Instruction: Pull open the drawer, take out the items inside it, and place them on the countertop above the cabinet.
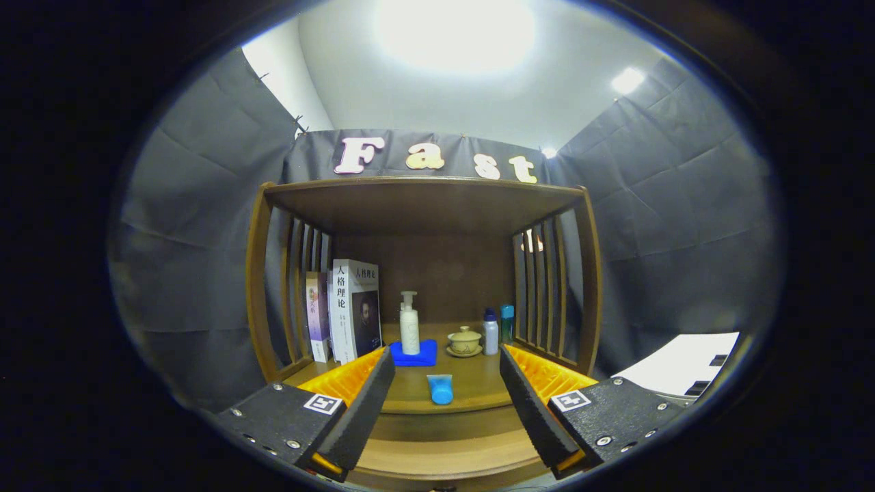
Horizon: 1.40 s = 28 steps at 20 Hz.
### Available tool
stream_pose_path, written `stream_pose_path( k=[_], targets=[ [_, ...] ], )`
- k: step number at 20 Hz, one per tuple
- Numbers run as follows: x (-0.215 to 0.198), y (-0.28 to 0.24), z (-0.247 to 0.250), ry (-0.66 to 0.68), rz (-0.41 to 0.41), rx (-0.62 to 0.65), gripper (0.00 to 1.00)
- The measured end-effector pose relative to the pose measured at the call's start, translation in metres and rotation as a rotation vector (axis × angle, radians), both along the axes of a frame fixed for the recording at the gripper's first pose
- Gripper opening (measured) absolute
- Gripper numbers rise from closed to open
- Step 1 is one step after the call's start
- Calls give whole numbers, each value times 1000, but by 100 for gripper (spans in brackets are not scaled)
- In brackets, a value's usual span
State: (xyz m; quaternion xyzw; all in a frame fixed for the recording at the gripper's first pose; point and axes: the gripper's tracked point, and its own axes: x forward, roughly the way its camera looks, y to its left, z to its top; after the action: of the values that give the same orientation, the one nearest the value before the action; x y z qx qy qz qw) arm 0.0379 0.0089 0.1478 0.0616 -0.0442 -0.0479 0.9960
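A wooden cabinet [424, 205] with slatted sides stands against the booth wall, its countertop [472, 386] just ahead of the gripper [446, 403], whose fingers are spread wide apart around nothing. A small blue tube [441, 389] lies between the fingertips. Behind it, a white pump bottle [409, 331] stands on a blue pad [414, 355]. Upright books [352, 311] stand to the left; a lidded ceramic cup [465, 340] and two small bottles [497, 330] to the right.

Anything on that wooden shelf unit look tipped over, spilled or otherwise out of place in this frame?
One thing: the small blue tube lies on its side near the countertop's front edge, between the open tool's fingers, while the pump bottle, lidded cup and books behind stand upright. No spill or damage shows.
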Motion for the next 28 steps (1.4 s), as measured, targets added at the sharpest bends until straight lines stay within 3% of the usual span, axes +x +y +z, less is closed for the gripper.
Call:
stream_pose_path(
  k=[13,28],
  targets=[
    [-64,-1,-72,80,17,-10,95],
    [-82,17,-199,315,128,-64,96]
  ],
)
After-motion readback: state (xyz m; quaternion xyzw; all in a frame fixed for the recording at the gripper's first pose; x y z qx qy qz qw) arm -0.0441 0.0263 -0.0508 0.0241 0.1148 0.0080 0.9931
